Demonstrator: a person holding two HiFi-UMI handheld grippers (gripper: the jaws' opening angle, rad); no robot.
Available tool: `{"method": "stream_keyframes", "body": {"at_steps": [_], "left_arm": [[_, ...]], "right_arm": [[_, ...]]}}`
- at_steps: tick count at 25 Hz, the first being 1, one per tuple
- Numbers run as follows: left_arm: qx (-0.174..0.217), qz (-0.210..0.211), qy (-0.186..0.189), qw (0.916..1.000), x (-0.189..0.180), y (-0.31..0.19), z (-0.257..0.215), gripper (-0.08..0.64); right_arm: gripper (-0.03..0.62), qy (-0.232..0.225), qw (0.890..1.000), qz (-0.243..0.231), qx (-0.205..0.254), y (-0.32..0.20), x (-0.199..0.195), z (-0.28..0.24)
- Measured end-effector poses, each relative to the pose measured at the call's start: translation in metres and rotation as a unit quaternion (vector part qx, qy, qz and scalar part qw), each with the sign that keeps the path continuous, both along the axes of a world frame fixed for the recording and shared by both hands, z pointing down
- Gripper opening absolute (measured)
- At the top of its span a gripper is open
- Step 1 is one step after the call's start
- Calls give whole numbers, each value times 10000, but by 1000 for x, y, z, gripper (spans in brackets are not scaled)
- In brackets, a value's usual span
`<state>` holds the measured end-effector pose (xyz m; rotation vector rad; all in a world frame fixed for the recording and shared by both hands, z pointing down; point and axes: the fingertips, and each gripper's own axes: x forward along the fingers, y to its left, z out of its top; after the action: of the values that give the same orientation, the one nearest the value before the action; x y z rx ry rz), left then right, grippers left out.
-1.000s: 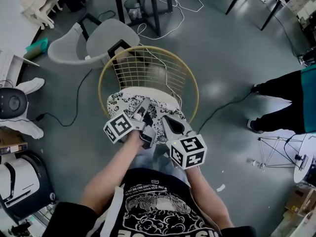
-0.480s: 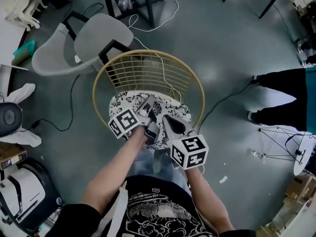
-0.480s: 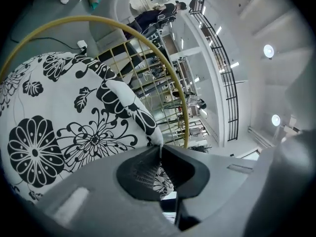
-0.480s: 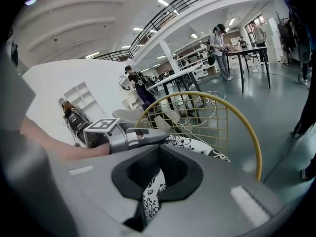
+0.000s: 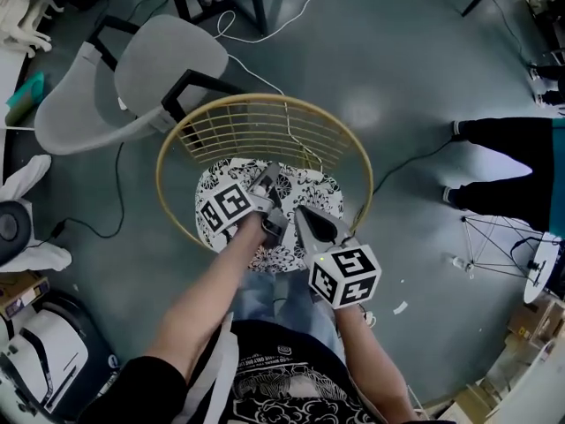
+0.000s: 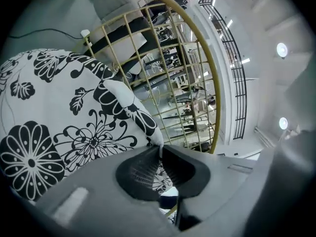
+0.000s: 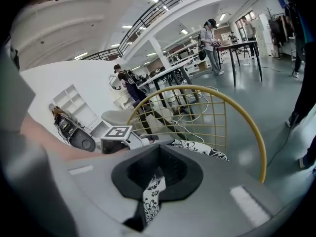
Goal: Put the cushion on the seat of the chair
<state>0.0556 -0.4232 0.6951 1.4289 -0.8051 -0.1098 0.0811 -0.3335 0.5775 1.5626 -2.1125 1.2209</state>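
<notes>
A black-and-white flowered cushion lies inside the round gold wire chair, over its seat. My left gripper is shut on a pinched fold of the cushion near its middle. My right gripper is shut on the cushion's near edge, and a strip of the flowered cloth runs between its jaws. The chair's wire back rises just beyond the cushion in the left gripper view, and its gold rim arcs behind the right gripper's jaws.
A grey shell chair with black legs stands at the upper left, touching the gold chair. Cables trail over the floor by a black table leg. A person's legs stand at the right. A wire stand sits at the lower right.
The gold chair and cushion now sit more squarely under both grippers. The left gripper has moved further over the cushion toward the chair back. Both grippers stay shut on the cloth.
</notes>
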Motion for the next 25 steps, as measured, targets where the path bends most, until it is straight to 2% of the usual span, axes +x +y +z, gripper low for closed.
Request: {"method": "stream_keyframes", "body": {"at_steps": [4,12,20,25], "left_arm": [[28,153,64,9999,5,-7,6,81],[172,441,107,9988,3,-9,-11,87],[952,818,107,9920,0,0,-71,71],[1662,989,-368,9804,-9,15,-106,60]], "right_arm": [[-6,11,10000,68,-46,-8,-3,4],[-6,45,9999,152,-64,-14,-9,2],[-6,172,9997,6,200,-25,-12,-19],[-6,218,9983,-203,499,-20,-12,-38]]}}
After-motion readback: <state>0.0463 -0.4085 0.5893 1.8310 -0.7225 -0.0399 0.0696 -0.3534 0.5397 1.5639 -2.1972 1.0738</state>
